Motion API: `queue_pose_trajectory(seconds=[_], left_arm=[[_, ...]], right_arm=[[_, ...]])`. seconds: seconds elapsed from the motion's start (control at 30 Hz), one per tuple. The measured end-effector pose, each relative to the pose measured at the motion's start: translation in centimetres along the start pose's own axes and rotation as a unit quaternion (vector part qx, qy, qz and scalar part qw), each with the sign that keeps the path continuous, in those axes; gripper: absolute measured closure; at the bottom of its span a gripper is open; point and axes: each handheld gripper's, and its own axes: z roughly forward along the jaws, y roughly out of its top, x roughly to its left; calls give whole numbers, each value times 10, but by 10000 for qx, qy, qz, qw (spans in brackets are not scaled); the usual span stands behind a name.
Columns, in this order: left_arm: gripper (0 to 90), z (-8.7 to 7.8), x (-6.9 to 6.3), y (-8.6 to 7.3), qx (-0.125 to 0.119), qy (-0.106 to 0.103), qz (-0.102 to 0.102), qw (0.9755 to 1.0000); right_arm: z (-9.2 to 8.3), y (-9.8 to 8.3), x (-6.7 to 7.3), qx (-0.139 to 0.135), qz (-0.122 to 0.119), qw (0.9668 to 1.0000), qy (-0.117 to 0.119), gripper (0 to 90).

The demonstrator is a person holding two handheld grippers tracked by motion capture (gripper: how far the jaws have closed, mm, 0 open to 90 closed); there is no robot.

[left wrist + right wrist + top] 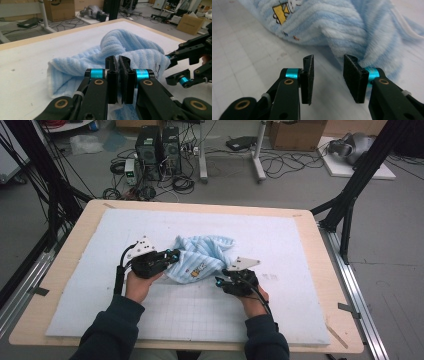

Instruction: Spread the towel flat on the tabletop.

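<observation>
Blue striped towel [202, 257] under claws

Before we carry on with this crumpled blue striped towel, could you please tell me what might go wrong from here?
The left gripper pinches only a thin edge of the crumpled blue striped towel, so it may slip out on lifting. The right gripper is open with no cloth between its pads; closing now might miss the nearest fold.

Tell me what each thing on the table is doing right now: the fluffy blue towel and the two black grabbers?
Light blue striped fluffy towel: crumpled in a heap on the white foam mat, one fold humped up.
Left black two-jaw gripper: shut, jaws together at the towel's near edge.
Right black two-jaw gripper: open, nothing between the jaws, just short of the towel.
</observation>
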Motion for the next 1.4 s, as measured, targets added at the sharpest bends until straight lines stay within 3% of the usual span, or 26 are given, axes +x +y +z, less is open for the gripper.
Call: queue_pose_trajectory(seconds=[0.13, 0.17, 0.33, 0.43, 0.5, 0.6, 0.63, 0.67, 0.7, 0.77, 0.87, 1.0, 1.13, 1.17, 1.2, 1.23, 1.4], left_arm=[[854, -4, 7, 0, -23, 160, -25, 9999], [854, -5, 9, -1, -34, 199, -39, 9998], [853, -13, 19, -3, 26, 359, -31, 9993], [854, -18, 25, -4, 0, 455, -74, 9989], [854, -23, 30, -4, -2, 543, -64, 9985], [853, -25, 33, -5, -5, 594, -90, 9982], [854, -26, 34, -5, -21, 620, -92, 9980], [854, -27, 35, -6, -38, 629, -108, 9980], [853, -27, 35, -6, -28, 636, -106, 9979], [853, -27, 35, -6, -30, 632, -102, 9979], [854, -27, 34, -5, -57, 640, -66, 9979], [853, -28, 34, -5, -68, 615, -73, 9981], [853, -28, 34, -5, -84, 590, -79, 9982], [853, -28, 34, -5, -91, 585, -87, 9982], [853, -28, 33, -5, -92, 587, -94, 9982], [853, -29, 33, -5, -89, 549, -71, 9984], [853, -31, 30, -4, -127, 428, -78, 9990]], right_arm=[[15, 11, -1, 102, 6, 9999, 9, 506], [27, 18, 0, 195, -97, 9997, -63, 482], [46, 27, 4, 387, -204, 9989, -184, 476], [44, 29, 6, 247, -117, 9993, -258, 481], [38, 30, 7, 163, -113, 9996, -208, 530], [28, 30, 9, 140, -112, 9998, 21, 623], [28, 29, 10, 139, -113, 9993, 340, 662], [28, 29, 10, 139, -113, 9993, 340, 662], [32, 28, 17, 303, -243, 9979, 510, 583], [38, 28, 22, 306, -322, 9972, 594, 572], [45, 29, 26, 329, -342, 9971, 586, 560], [65, 34, 24, 463, -330, 9983, 137, 541], [72, 37, 22, 482, -349, 9982, 7, 625], [72, 38, 23, 501, -453, 9977, -57, 796], [72, 38, 21, 517, -476, 9975, -19, 796], [71, 38, 19, 514, -442, 9977, 41, 856], [61, 36, 13, 575, -364, 9971, 340, 873]])
